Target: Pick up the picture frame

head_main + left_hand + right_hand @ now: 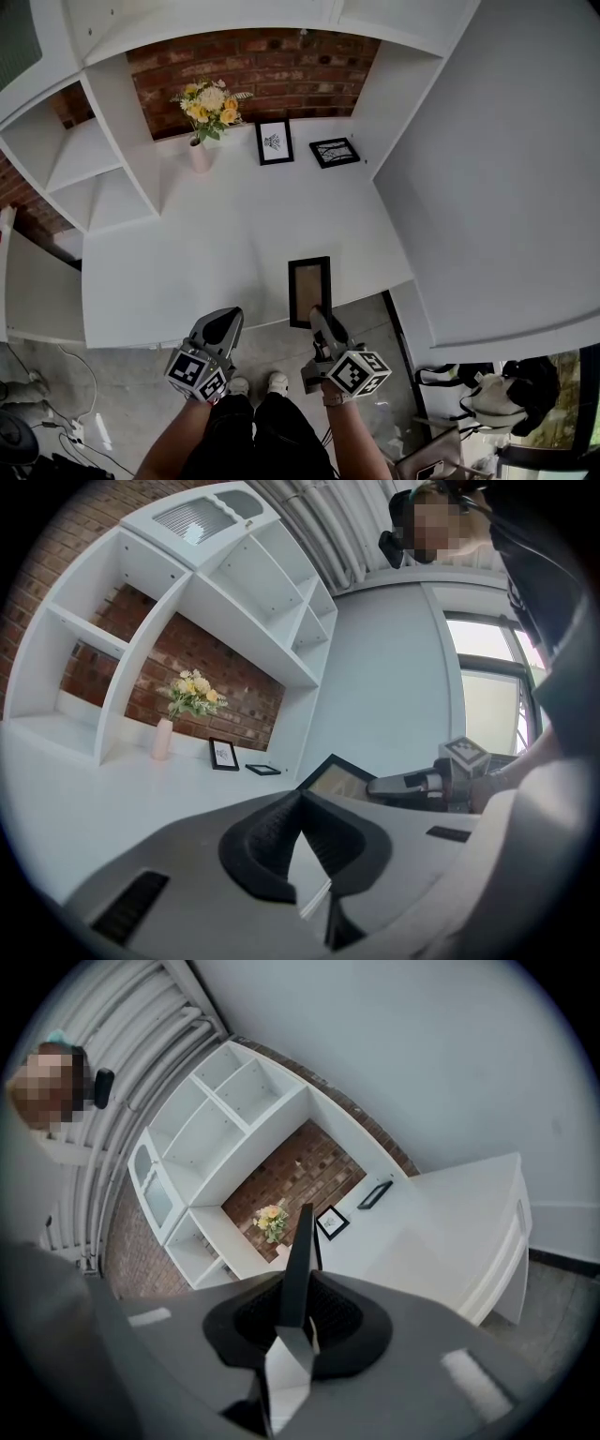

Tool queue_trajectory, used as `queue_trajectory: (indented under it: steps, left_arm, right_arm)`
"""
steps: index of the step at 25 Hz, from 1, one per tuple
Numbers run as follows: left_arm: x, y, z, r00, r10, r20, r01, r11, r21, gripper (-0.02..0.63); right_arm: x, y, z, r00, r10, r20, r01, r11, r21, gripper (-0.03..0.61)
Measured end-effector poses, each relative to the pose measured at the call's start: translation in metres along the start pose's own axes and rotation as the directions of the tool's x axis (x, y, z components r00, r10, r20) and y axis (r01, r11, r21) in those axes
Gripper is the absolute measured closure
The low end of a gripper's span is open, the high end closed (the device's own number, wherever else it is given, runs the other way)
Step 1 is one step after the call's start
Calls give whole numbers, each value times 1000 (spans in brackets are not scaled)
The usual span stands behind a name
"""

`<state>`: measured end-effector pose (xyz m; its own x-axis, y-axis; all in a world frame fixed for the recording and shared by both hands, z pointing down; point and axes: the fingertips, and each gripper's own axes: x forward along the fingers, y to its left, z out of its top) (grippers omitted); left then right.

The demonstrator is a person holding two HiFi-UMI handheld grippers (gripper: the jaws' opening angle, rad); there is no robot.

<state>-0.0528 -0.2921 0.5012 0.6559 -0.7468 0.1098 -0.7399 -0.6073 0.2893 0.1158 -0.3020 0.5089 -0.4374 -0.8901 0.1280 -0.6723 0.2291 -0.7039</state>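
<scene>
Head view, right hand: the forearm is reaching forward from the lower edge, and the right tongs [317,319] are clamping the near short end of the picture frame [309,289].
Head view, picture frame: it is sitting at the near edge of the table [234,244], brown face up, with its near end overhanging that edge.
Head view, left hand: the left tongs [222,326] are hovering at the table's near edge, left of the frame and apart from it.
Head view, containers: a pale vase [200,156] is standing at the rear of the table and holding yellow and white flowers [210,103].
Left gripper view, tongs: the jaws are meeting at their tips, gripping nothing.
Left gripper view, frame: it is showing tilted, with one end in the right tongs.
Right gripper view, tongs: the jaws are pressing on both faces of the frame, which is showing edge-on and running straight out from the pads.
</scene>
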Motion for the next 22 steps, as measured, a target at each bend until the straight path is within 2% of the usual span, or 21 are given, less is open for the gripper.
queue_trajectory:
  steps: [6,14,22]
  left_arm:
    - [0,2,15,1000,-1,28,1,1000,-10,617]
    - [3,2,43,997,-5,82,3,1000,29,617]
    - [10,-2,62,992,-13,124,6,999,54,617]
  right_arm:
    - [3,14,17,999,-7,31,12,987,-161,523]
    - [4,27,39,998,-8,63,24,964,-266,523]
    - [-1,47,61,994,35,106,3,941,-338,523]
